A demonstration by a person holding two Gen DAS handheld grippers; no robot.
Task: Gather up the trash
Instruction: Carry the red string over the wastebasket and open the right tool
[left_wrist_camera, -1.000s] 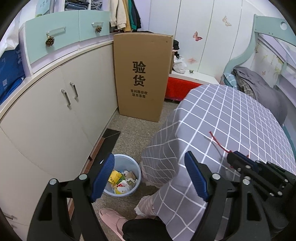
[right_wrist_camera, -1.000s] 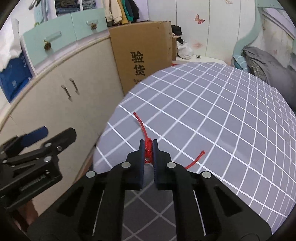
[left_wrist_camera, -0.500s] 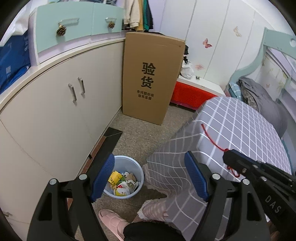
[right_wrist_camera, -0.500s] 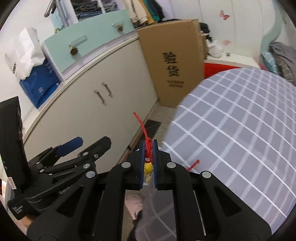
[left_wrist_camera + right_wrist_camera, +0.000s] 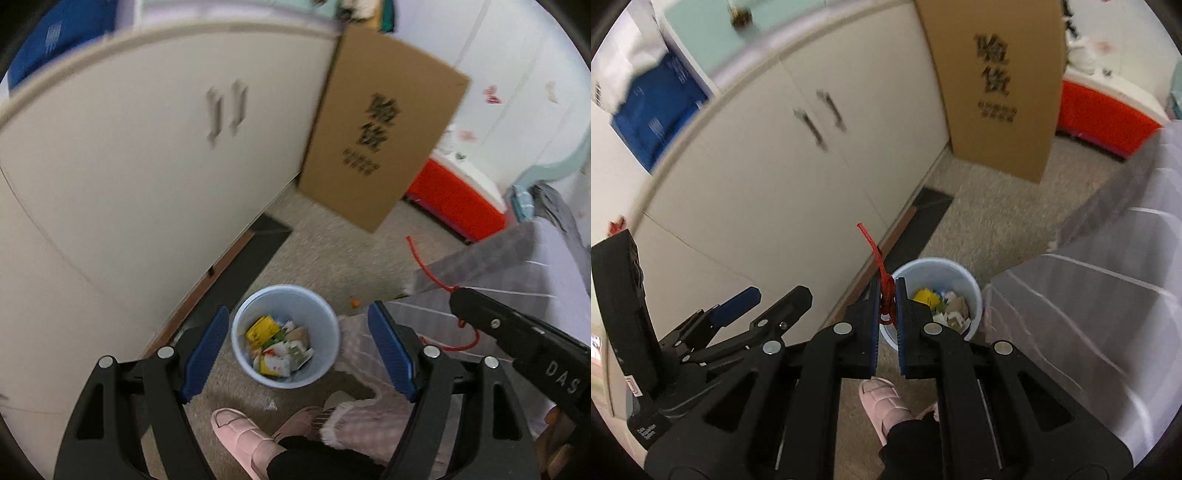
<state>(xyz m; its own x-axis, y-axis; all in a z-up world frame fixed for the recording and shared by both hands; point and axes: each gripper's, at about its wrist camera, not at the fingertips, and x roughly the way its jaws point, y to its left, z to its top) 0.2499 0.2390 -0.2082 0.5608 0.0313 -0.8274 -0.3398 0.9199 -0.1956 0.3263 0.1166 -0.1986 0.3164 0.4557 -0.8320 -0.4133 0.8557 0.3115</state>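
Speckled carpet [image 5: 332, 258] fills the lower middle of my left view, a pink slipper [image 5: 243, 435] nearest the bottom edge. My left gripper [image 5: 299, 350] stands wide with nothing between its pads, framing the pale blue trash bin [image 5: 328, 339] of paper scraps. My right gripper [image 5: 886, 306] is clamped on a red string [image 5: 873, 251], just above the bin [image 5: 975, 295]. Farther up, white cabinets [image 5: 129, 166] and a cardboard box [image 5: 380, 129].
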